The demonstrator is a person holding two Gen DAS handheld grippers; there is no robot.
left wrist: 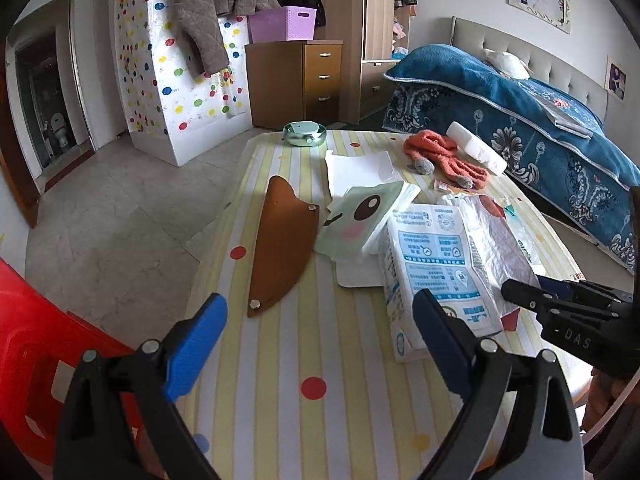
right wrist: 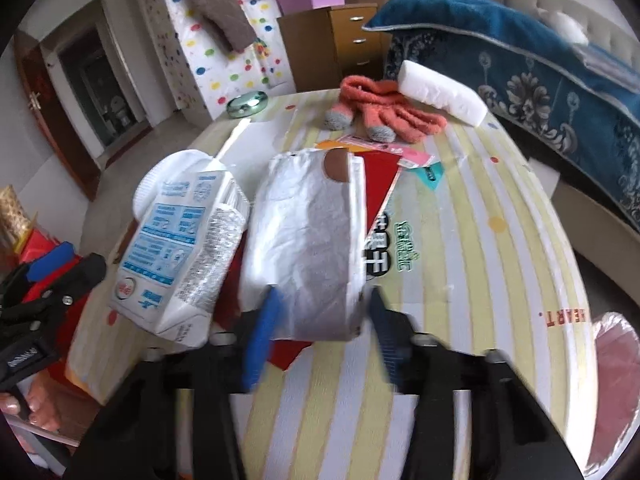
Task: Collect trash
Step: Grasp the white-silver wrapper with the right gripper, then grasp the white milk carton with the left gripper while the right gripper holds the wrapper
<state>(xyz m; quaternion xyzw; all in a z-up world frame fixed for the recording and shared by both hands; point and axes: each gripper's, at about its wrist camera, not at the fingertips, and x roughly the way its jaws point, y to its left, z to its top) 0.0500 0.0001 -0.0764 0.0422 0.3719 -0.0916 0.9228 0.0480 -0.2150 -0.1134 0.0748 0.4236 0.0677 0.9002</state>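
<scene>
A crumpled white wrapper (right wrist: 308,248) with a red inner side lies on the striped table (right wrist: 460,264); it also shows in the left wrist view (left wrist: 496,240). My right gripper (right wrist: 324,312) is open, its blue fingers on either side of the wrapper's near end. A white and blue tissue pack (right wrist: 188,248) leans beside it, also in the left wrist view (left wrist: 436,264). My left gripper (left wrist: 320,336) is open and empty above the table's near part. A green cartoon-face packet (left wrist: 360,216) lies on white paper.
A brown leather sheath (left wrist: 284,240), orange gloves (right wrist: 384,108), a white roll pack (right wrist: 440,92), a green round tin (left wrist: 304,134) and pink and red cards (right wrist: 384,156) lie on the table. A red chair (left wrist: 36,352) stands at left, a blue-covered bed (left wrist: 540,148) at right.
</scene>
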